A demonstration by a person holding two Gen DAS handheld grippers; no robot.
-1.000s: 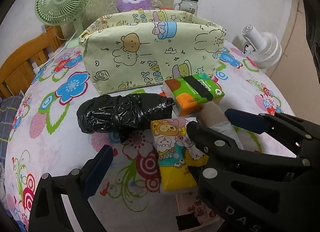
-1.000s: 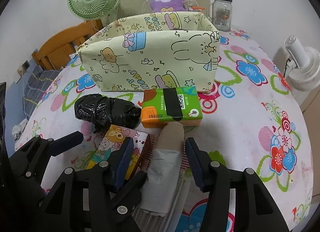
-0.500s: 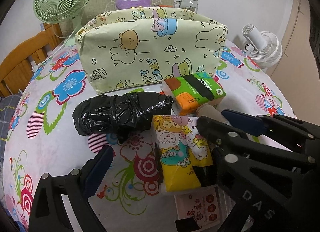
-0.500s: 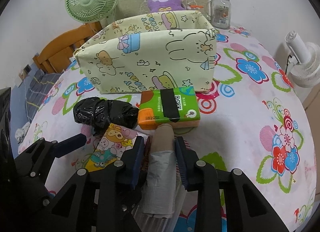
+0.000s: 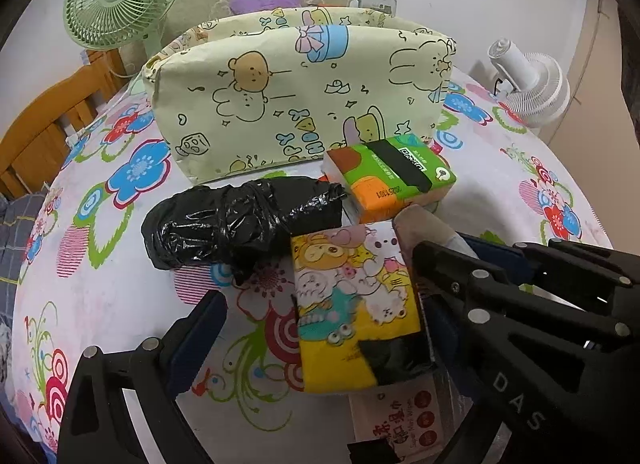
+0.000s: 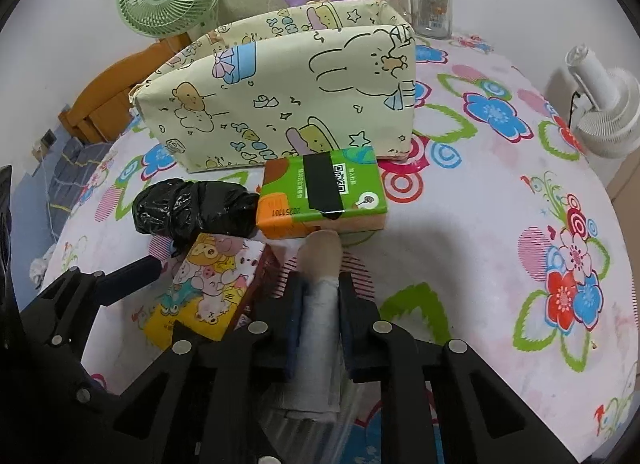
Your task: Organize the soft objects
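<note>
I have the right hand-held gripper (image 6: 320, 304) pinched on a rolled grey-and-beige sock (image 6: 320, 284), its pads pressed against both sides of the roll, which lies low over the worktop (image 6: 480, 232) with its beige tip just short of the green-and-orange tissue pack (image 6: 324, 191). My left hand-held gripper (image 5: 320, 312) is spread wide and holds nothing; between its fingers in the left wrist view sits the yellow cartoon tissue pack (image 5: 352, 312), with the black plastic bundle (image 5: 240, 223) just beyond it. The fabric storage basket (image 6: 280, 103) stands behind all of these, open at the top, and from here I can't see whether anything is inside. I judge the step in hand to be the grasp on the sock, made but not yet lifted. Next, I think, I need to raise the roll clear of the green pack, carry it over the basket's near wall, and let go above the opening. The roll is soft, so it may sag or slip if the squeeze is light.
</note>
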